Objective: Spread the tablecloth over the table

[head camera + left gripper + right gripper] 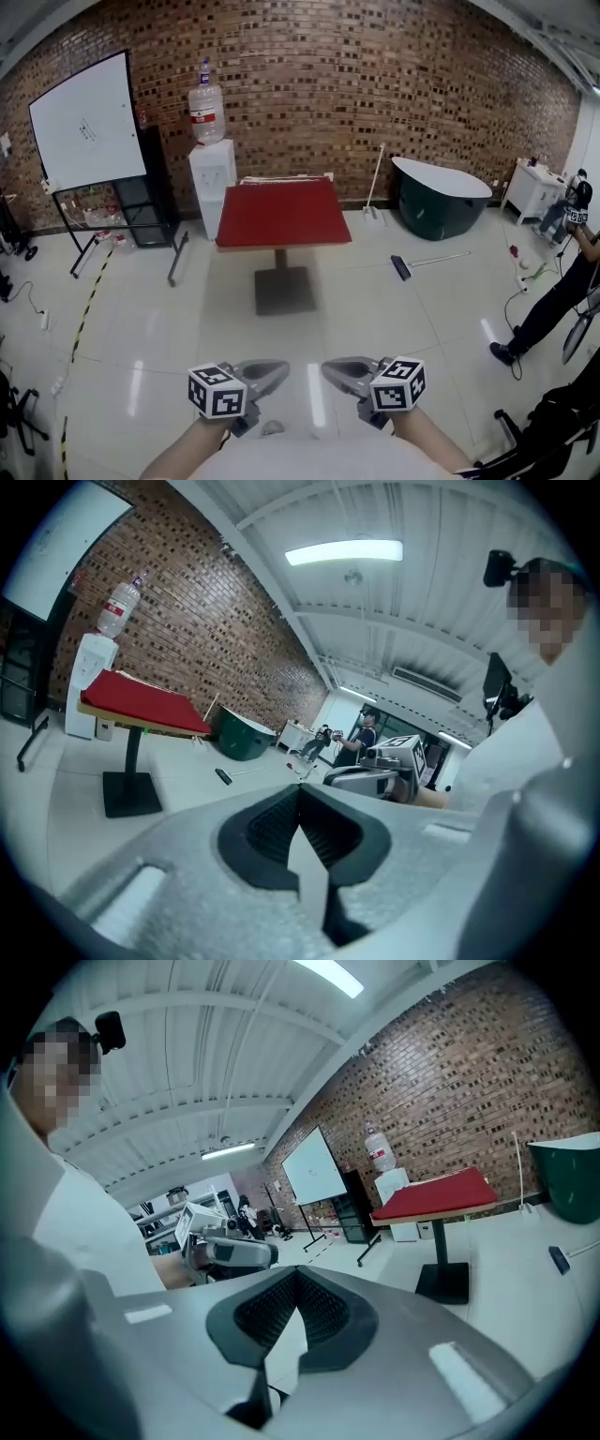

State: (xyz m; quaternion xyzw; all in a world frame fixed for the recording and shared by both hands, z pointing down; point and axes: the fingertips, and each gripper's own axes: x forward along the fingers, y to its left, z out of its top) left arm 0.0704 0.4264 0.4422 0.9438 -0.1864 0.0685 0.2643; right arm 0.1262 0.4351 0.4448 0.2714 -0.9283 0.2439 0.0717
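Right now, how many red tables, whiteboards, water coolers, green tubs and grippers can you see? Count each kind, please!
Red table: 1
Whiteboard: 1
Water cooler: 1
Green tub: 1
Grippers: 2, the left gripper and the right gripper
Total: 6

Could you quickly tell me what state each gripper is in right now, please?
Left grey two-jaw gripper: closed, holding nothing.
Right grey two-jaw gripper: closed, holding nothing.
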